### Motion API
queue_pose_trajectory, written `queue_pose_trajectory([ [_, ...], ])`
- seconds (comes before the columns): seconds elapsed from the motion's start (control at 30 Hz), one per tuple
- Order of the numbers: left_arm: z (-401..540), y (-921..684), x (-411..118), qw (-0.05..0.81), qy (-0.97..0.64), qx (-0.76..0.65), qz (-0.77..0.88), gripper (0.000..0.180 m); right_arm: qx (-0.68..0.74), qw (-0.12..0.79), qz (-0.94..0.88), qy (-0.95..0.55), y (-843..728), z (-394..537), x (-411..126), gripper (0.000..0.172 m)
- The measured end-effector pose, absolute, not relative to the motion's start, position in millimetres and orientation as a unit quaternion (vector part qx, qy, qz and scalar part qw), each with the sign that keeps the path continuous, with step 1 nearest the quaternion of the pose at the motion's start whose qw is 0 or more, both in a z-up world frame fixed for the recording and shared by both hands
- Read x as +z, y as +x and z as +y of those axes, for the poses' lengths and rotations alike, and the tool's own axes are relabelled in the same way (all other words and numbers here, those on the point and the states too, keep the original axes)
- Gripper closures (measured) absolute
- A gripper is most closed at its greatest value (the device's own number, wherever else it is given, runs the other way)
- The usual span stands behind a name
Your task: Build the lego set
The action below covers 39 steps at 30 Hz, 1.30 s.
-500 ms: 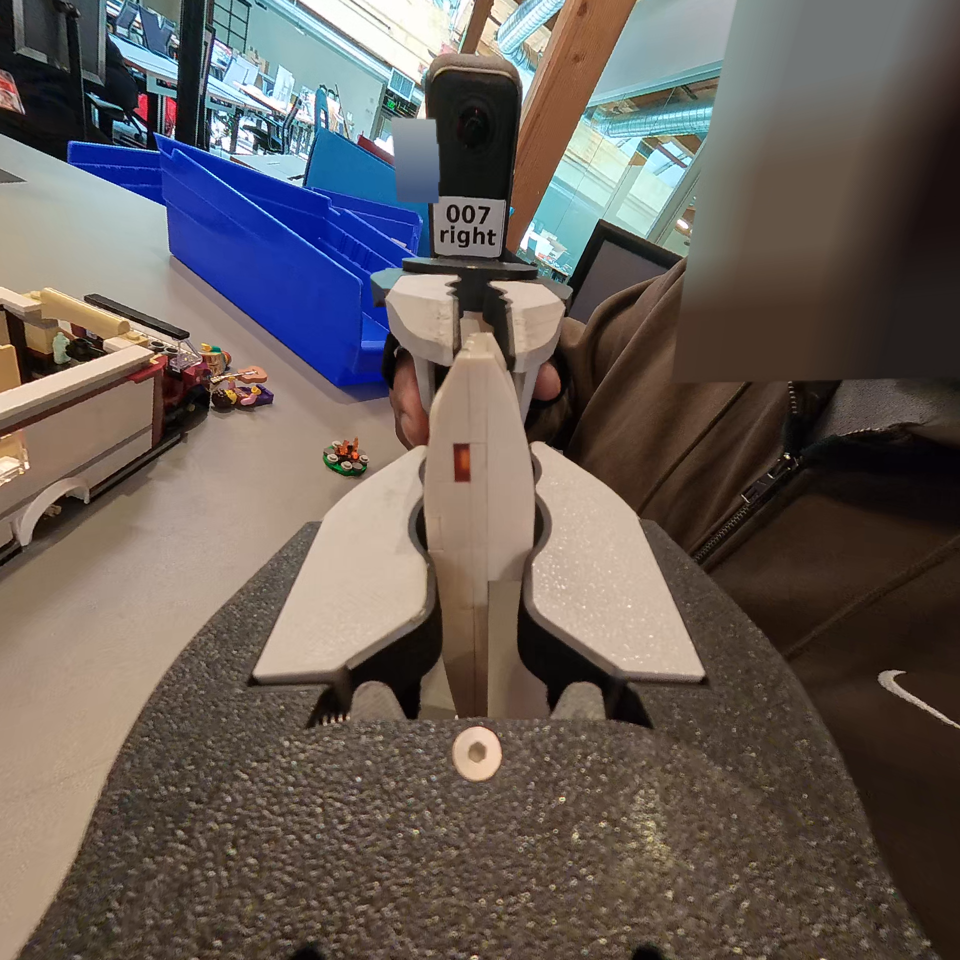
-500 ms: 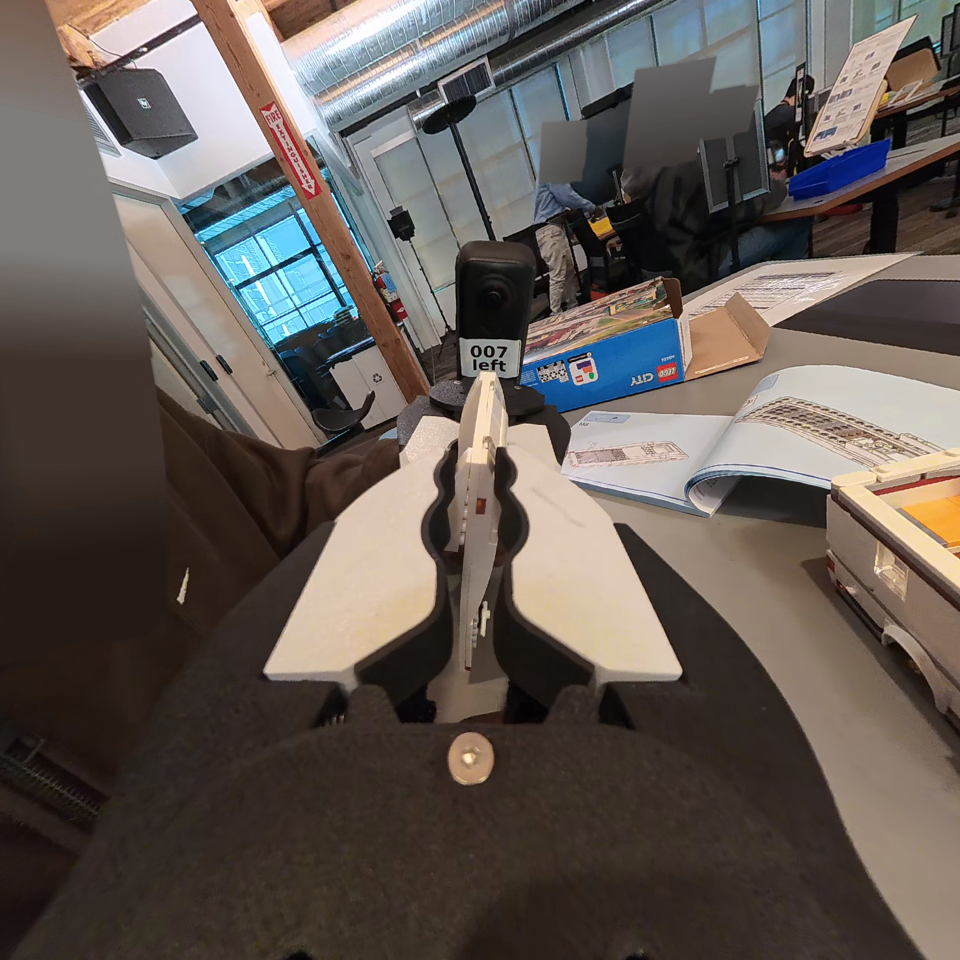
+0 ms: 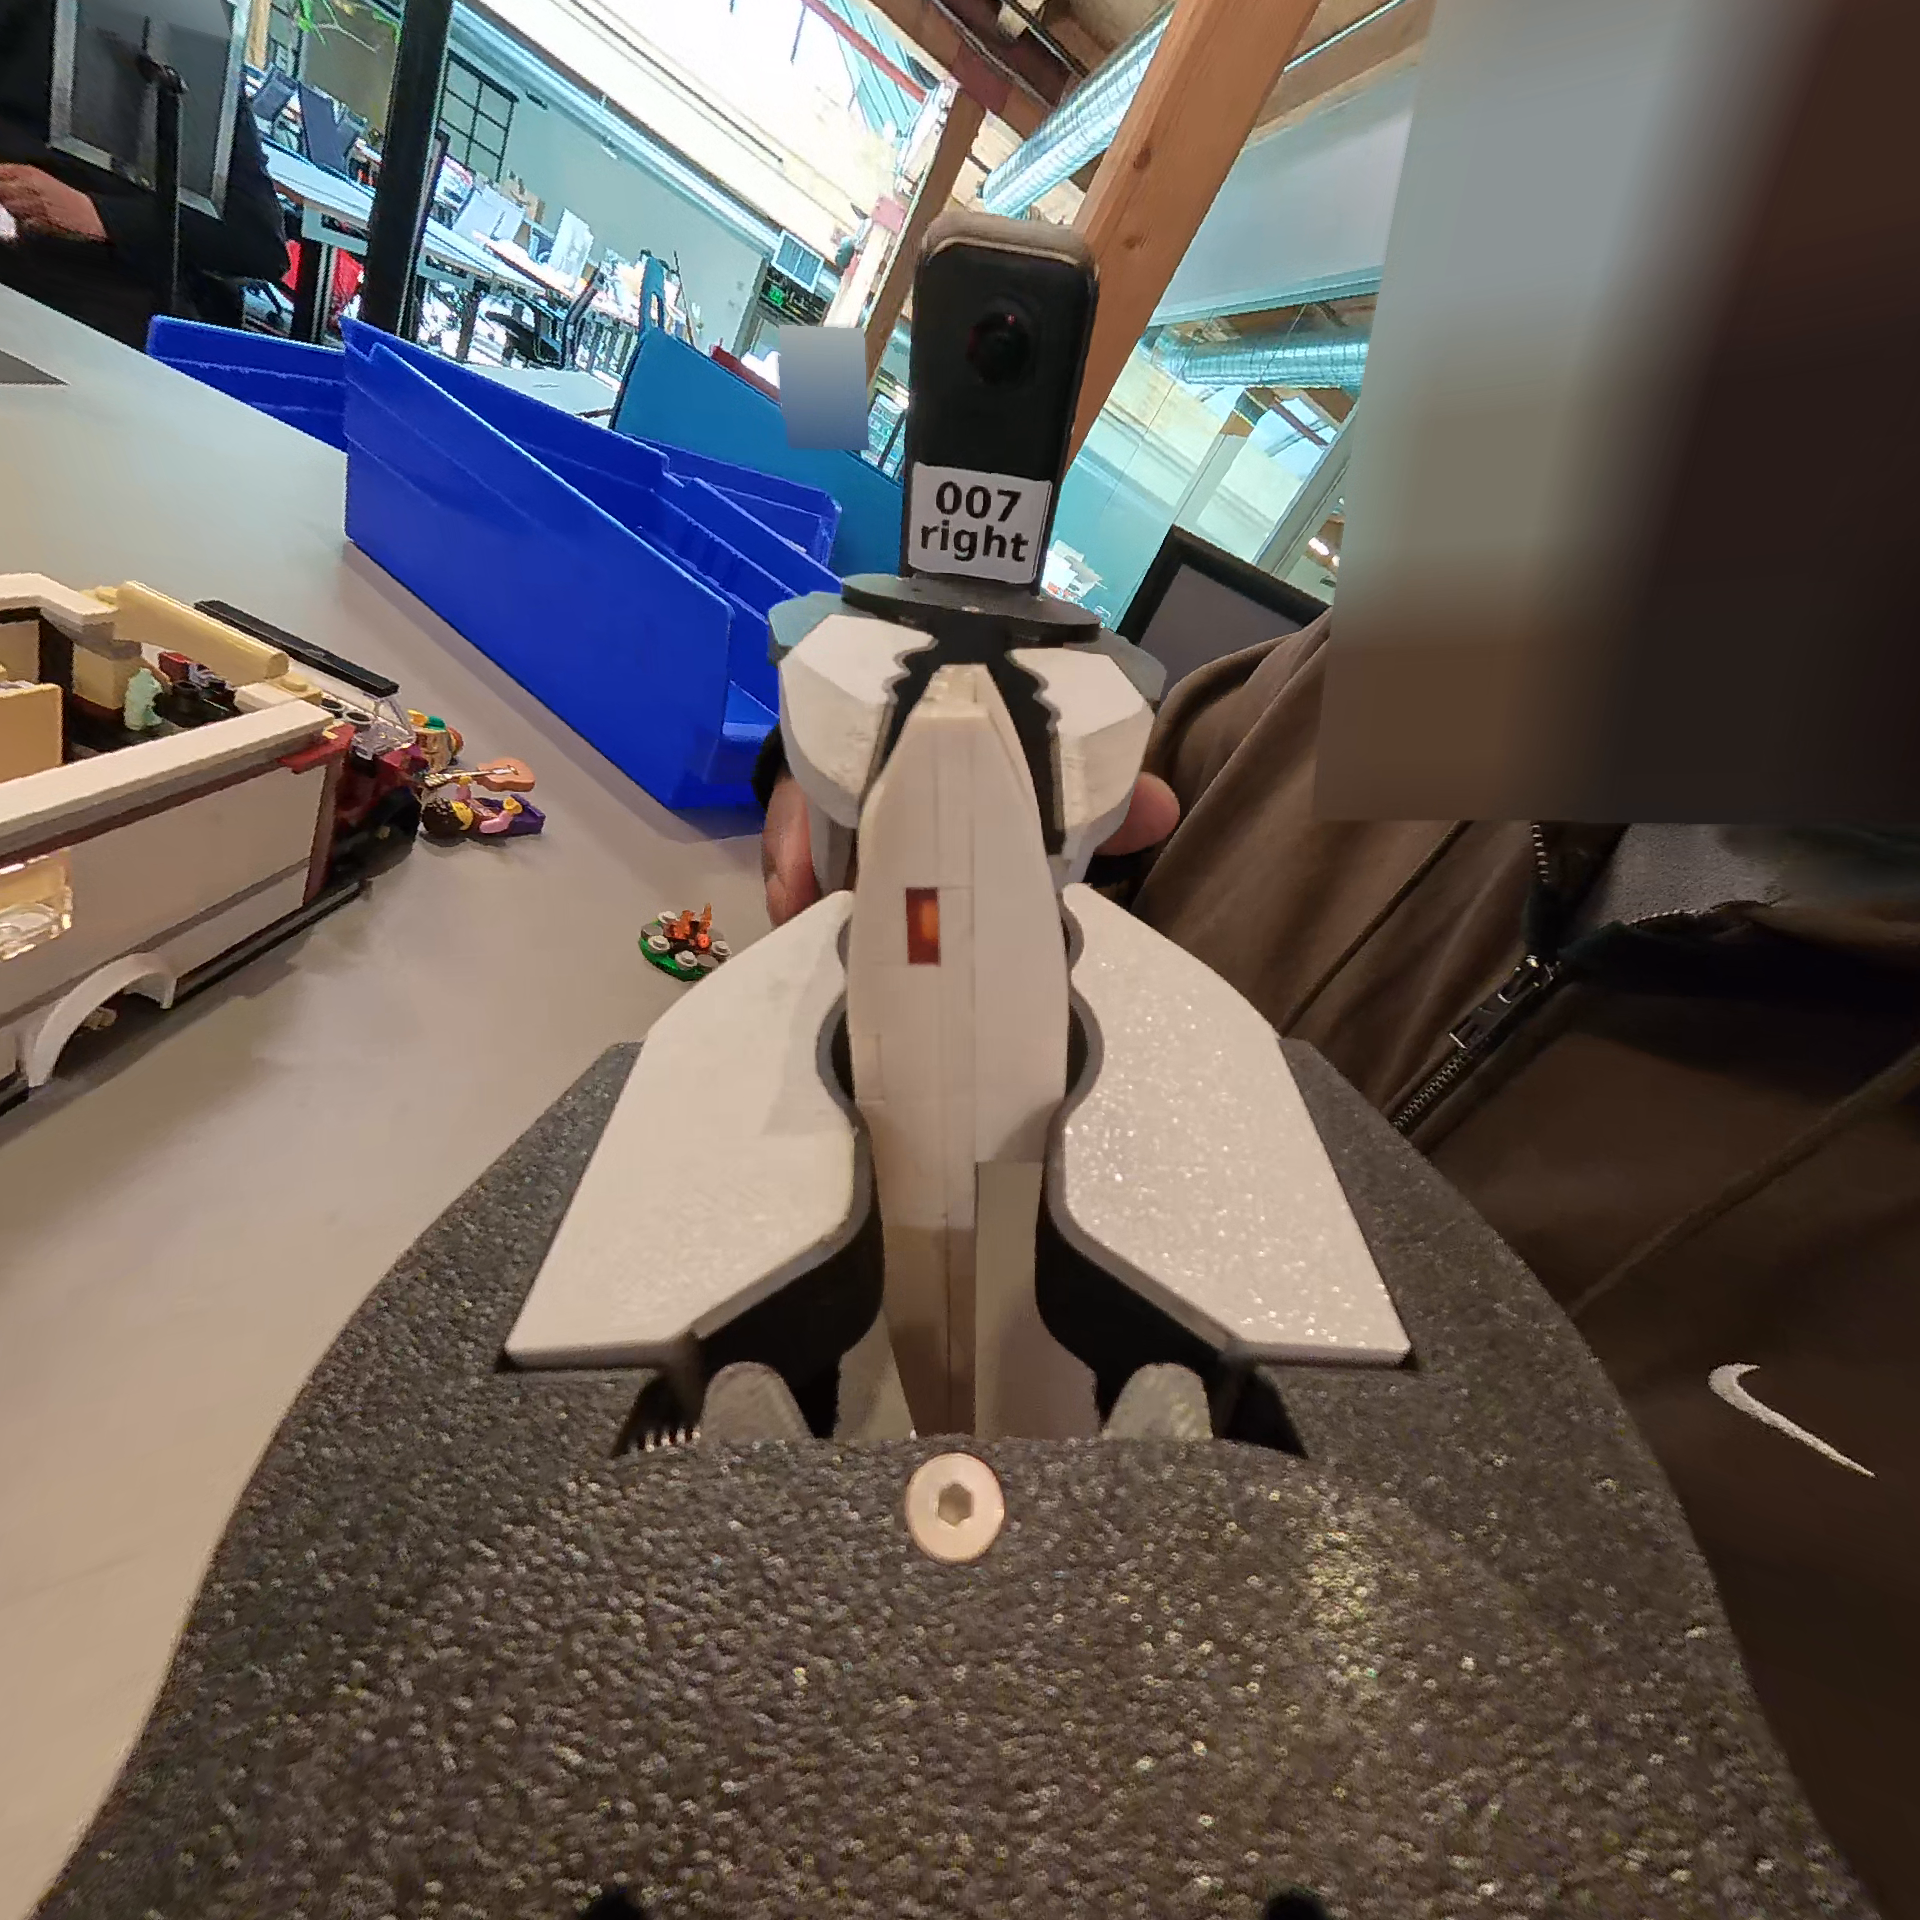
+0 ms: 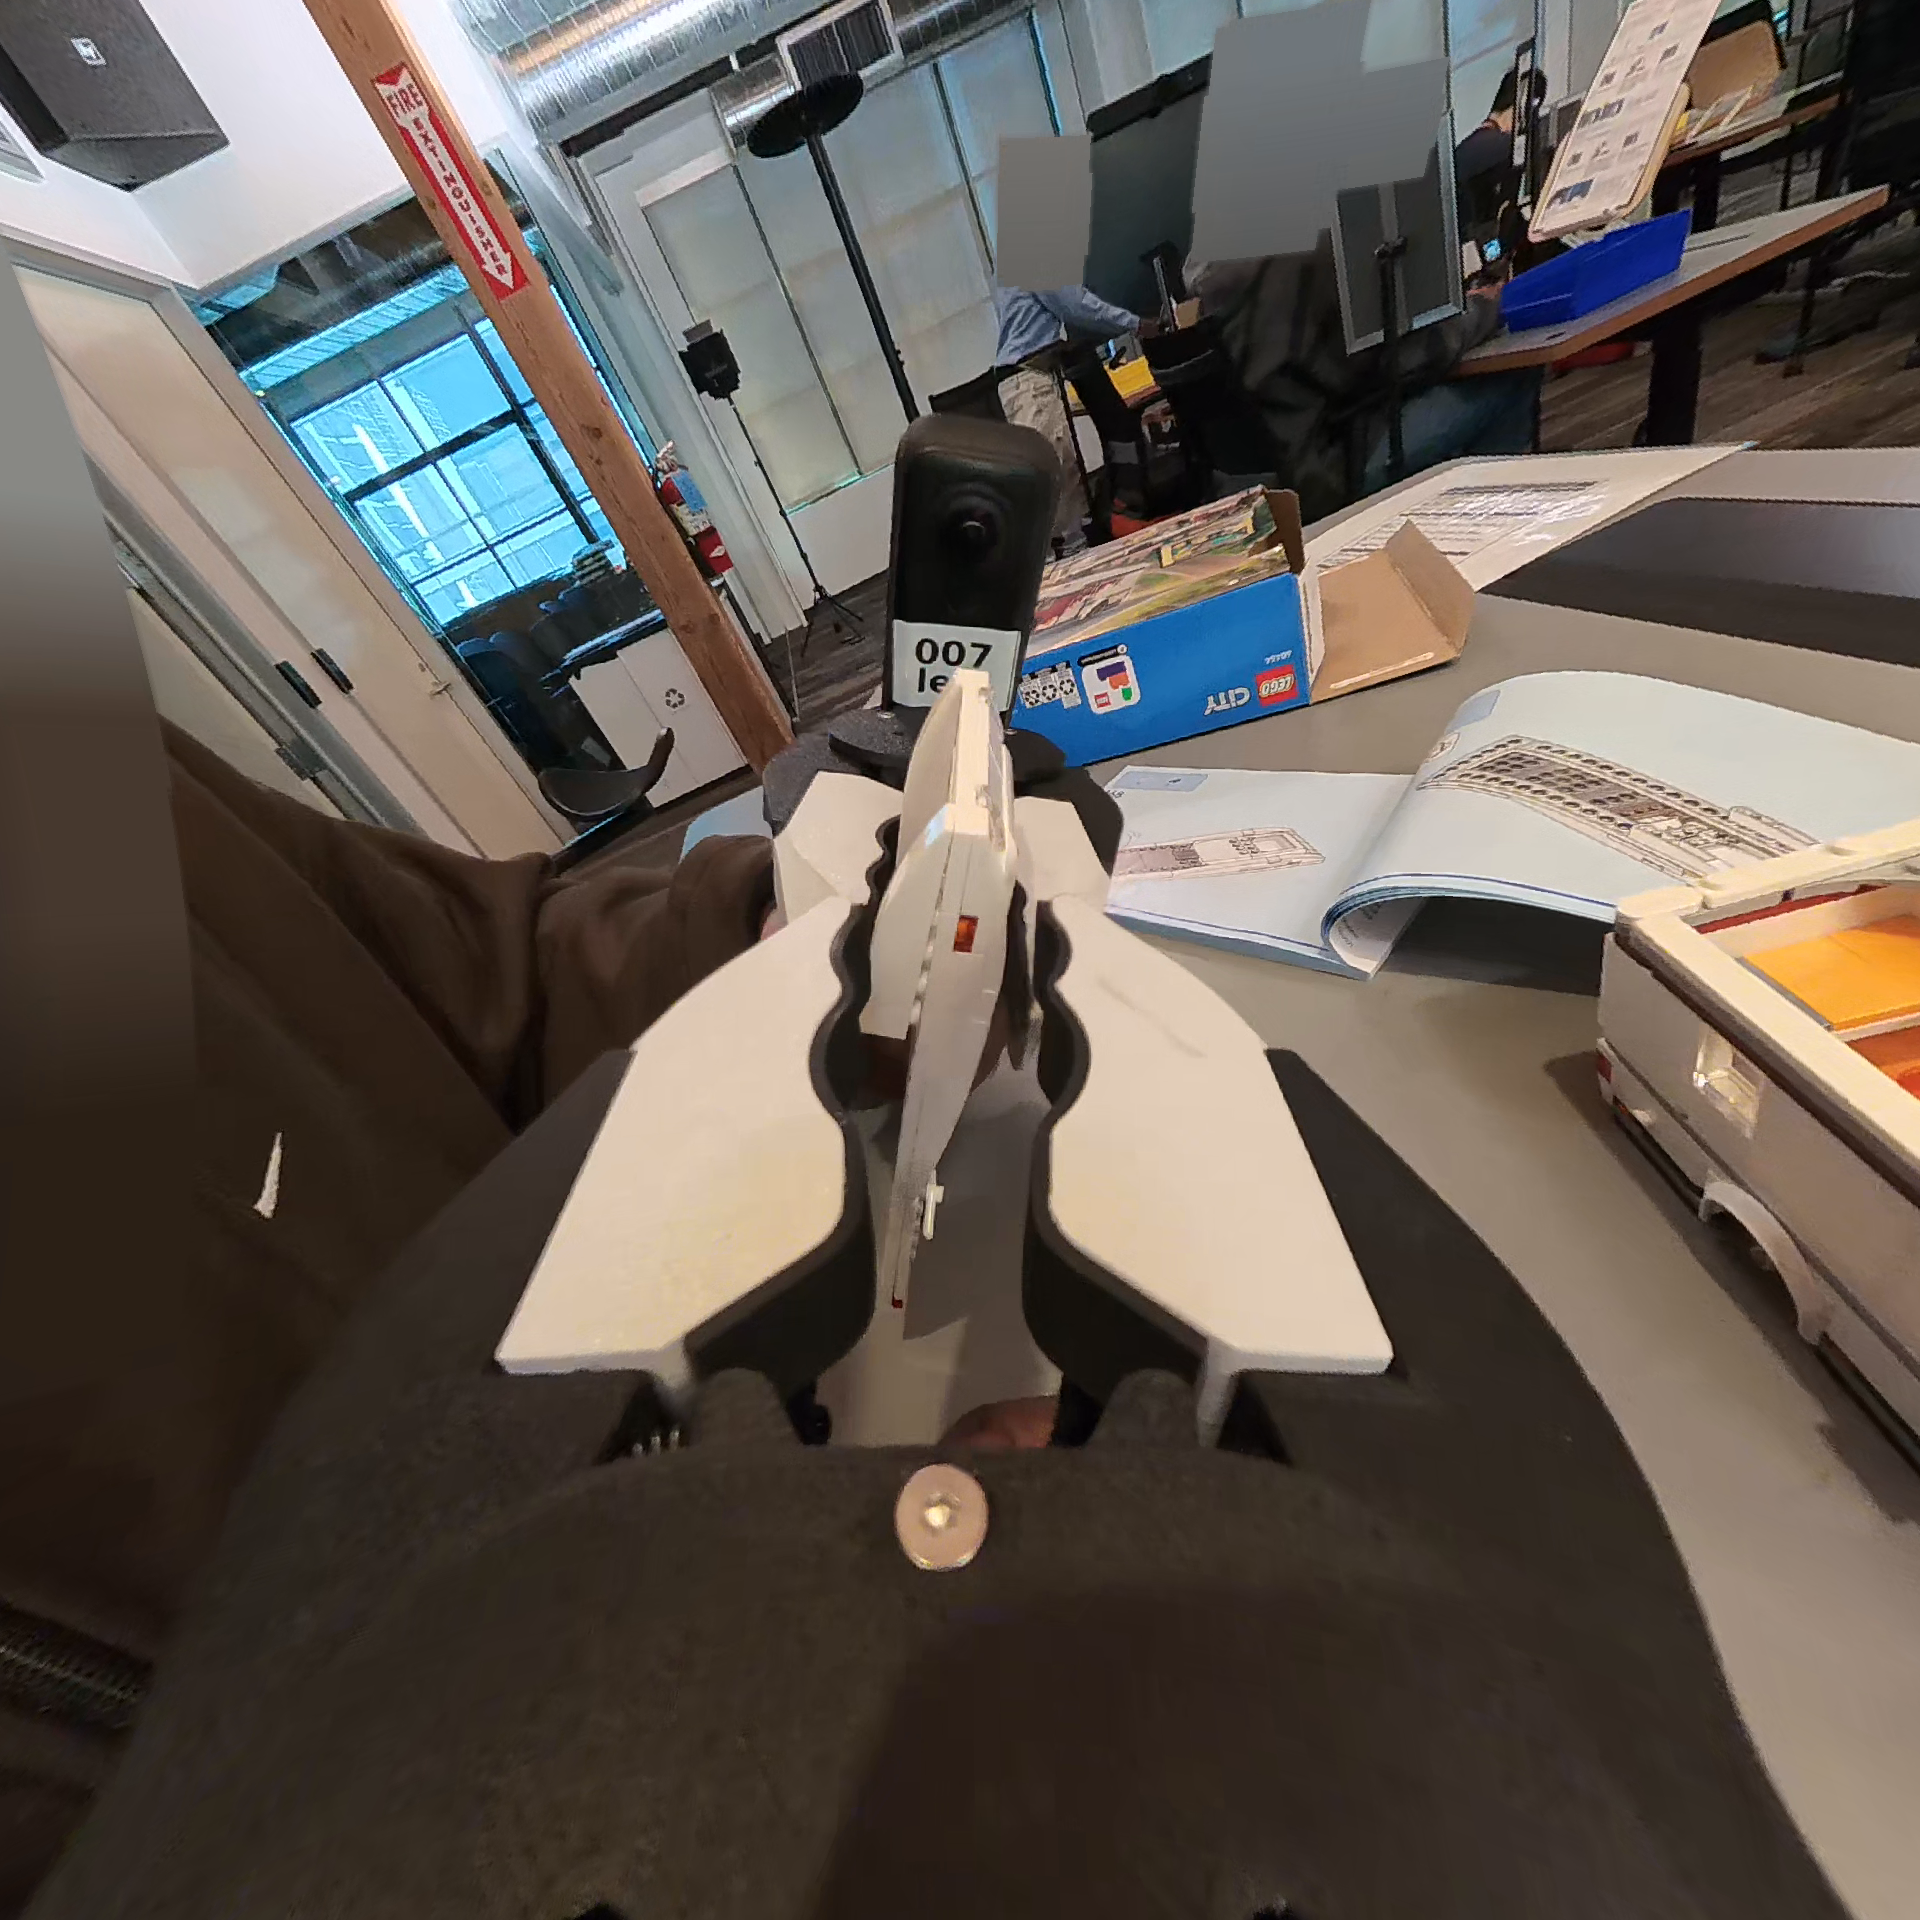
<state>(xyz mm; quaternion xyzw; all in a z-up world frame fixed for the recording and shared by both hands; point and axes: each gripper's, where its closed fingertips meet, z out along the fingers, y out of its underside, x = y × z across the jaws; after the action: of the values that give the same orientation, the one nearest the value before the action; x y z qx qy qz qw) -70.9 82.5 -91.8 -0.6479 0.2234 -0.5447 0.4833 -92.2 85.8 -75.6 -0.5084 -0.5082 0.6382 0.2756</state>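
My left gripper is shut on a flat white brick-built panel with a small orange piece on its side, and holds it above the grey table. Both pads press on the panel. My right gripper faces the left one from the panel's other end. Its fingers stand on either side of the panel with dark gaps between pad and panel, so it is open. The right gripper also shows in the left wrist view, spread around the panel's far end. The left gripper also shows in the right wrist view.
A white brick-built vehicle model stands on the table and also shows in the right wrist view. Blue bins, toy figures and a small campfire piece lie nearby. An open booklet and a blue box lie beyond. The tips of both grippers are at nearly the same place.
My right gripper's jaws have spread apart and let go of the white panel, which now leans a little between them. My left gripper keeps its hold.
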Motion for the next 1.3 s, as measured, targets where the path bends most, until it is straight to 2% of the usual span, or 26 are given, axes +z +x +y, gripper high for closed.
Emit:
queue_pose_trajectory([
  [0.1, 81, -70, -91, 0.481, -0.645, -0.55, 0.224, 0.149, 0.64, 0.28, -0.511, -0.501, -92, 83, -75, 0.147],
  [0.73, 87, -73, -96, 0.47, -0.657, -0.553, 0.201, 0.146, 0.658, 0.269, -0.485, -0.509, -92, 90, -75, 0.148],
  [0.87, 86, -74, -97, 0.467, -0.661, -0.551, 0.204, 0.156, 0.662, 0.273, -0.478, -0.508, -91, 92, -72, 0.148],
  [1.1, 89, -76, -97, 0.474, -0.652, -0.561, 0.19, 0.157, 0.658, 0.281, -0.476, -0.512, -92, 93, -73, 0.148],
  [1.23, 93, -81, -95, 0.484, -0.649, -0.562, 0.172, 0.157, 0.642, 0.3, -0.473, -0.523, -93, 98, -75, 0.146],
  [1.3, 94, -84, -91, 0.493, -0.639, -0.567, 0.164, 0.157, 0.631, 0.3, -0.48, -0.53, -95, 98, -79, 0.135],
])
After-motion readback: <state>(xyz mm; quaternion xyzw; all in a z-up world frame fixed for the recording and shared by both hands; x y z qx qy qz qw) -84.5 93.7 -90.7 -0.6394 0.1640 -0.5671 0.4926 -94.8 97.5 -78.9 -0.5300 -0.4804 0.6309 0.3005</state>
